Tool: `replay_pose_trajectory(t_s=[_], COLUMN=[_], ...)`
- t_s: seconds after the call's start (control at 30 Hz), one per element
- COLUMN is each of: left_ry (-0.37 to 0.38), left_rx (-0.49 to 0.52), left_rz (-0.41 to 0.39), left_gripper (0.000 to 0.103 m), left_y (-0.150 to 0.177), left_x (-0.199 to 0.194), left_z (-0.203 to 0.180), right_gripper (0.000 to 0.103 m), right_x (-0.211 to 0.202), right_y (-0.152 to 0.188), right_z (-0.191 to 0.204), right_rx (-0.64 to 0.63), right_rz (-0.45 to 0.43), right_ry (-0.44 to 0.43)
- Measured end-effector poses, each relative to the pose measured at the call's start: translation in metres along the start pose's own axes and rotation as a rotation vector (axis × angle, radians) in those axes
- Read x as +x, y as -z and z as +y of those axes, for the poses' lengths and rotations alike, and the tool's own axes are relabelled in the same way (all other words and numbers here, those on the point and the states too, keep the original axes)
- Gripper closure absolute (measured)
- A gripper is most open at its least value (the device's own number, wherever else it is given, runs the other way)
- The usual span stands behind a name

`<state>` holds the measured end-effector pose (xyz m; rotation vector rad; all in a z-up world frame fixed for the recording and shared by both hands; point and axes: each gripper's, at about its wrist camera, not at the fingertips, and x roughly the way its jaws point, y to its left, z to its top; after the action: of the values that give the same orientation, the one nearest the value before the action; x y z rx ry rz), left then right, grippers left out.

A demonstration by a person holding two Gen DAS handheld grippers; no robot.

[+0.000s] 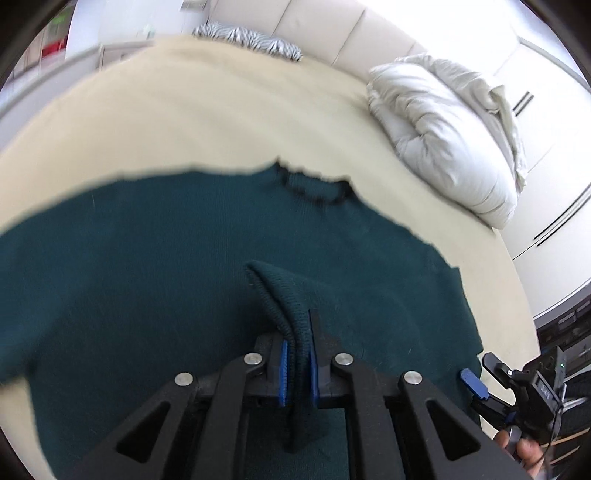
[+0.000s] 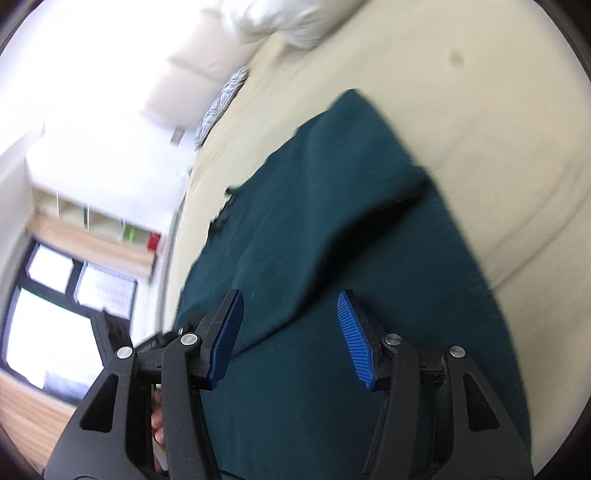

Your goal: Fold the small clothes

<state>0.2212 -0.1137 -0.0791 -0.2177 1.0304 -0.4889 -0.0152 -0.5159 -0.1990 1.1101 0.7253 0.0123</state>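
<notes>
A dark green knitted sweater [image 1: 147, 258] lies spread on the cream bed cover [image 1: 184, 122], its neckline [image 1: 314, 184] toward the far side. My left gripper [image 1: 297, 332] is shut on a ribbed edge of the sweater [image 1: 284, 295], lifted into a fold over the body. My right gripper [image 2: 290, 332] is open and empty just above the sweater [image 2: 314, 221]; it also shows at the lower right of the left wrist view [image 1: 484, 373], beside the sweater's right edge.
A white folded duvet [image 1: 443, 133] lies at the bed's far right. A zebra-striped pillow [image 1: 247, 38] rests by the padded headboard [image 1: 332, 26]. White wardrobe doors [image 1: 546, 110] stand to the right. A window [image 2: 48, 314] and shelves show in the right wrist view.
</notes>
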Motion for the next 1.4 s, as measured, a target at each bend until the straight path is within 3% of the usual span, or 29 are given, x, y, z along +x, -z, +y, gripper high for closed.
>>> replay_pose_trajectory(t_s=[0.13,0.33,0.43,0.57,0.67,0.73,0.9,1.07,1.23,1.27,1.4], left_ry=[0.018,-0.045,-0.046,-0.044,-0.044,-0.025,0.011,0.052,0.081,0.092,0.122], left_rx=[-0.001,-0.017,-0.062,-0.05,-0.04,-0.051,-0.071,-0.092,-0.106,-0.112,-0.135], left_rz=[-0.09,-0.091,-0.044,-0.079,-0.077,-0.079,-0.103,-0.113,-0.121,-0.123,-0.123], left_gripper=[0.094,0.094,0.093,0.091,0.09,0.089,0.088,0.088,0.087,0.087,0.088], left_y=[-0.02,-0.024,-0.013,-0.004,-0.004,-0.002,0.004,0.004,0.004,0.004,0.001], left_x=[-0.014,0.009,0.033,0.034,0.034,0.033,0.036,0.039,0.042,0.043,0.047], left_z=[0.001,0.027,0.049,0.051,0.05,0.053,0.059,0.065,0.07,0.072,0.077], right_gripper=[0.051,0.056,0.073,0.09,0.086,0.084,0.081,0.081,0.081,0.084,0.094], right_x=[0.003,-0.003,-0.013,-0.023,-0.028,-0.036,-0.047,0.0,0.071,0.076,0.061], right_y=[-0.018,-0.043,-0.047,-0.042,-0.033,-0.03,-0.04,-0.074,-0.105,-0.11,-0.128], right_z=[-0.022,-0.043,-0.063,-0.082,-0.076,-0.066,-0.002,0.038,0.031,0.023,-0.013], right_rx=[0.056,0.157,0.188,0.205,0.215,0.194,-0.025,-0.215,-0.222,-0.21,-0.067], right_rz=[0.009,-0.081,-0.109,-0.137,-0.15,-0.131,-0.191,-0.114,0.009,-0.01,-0.124], right_ry=[-0.023,-0.022,-0.035,-0.068,-0.06,-0.007,0.121,0.124,0.224,0.254,0.174])
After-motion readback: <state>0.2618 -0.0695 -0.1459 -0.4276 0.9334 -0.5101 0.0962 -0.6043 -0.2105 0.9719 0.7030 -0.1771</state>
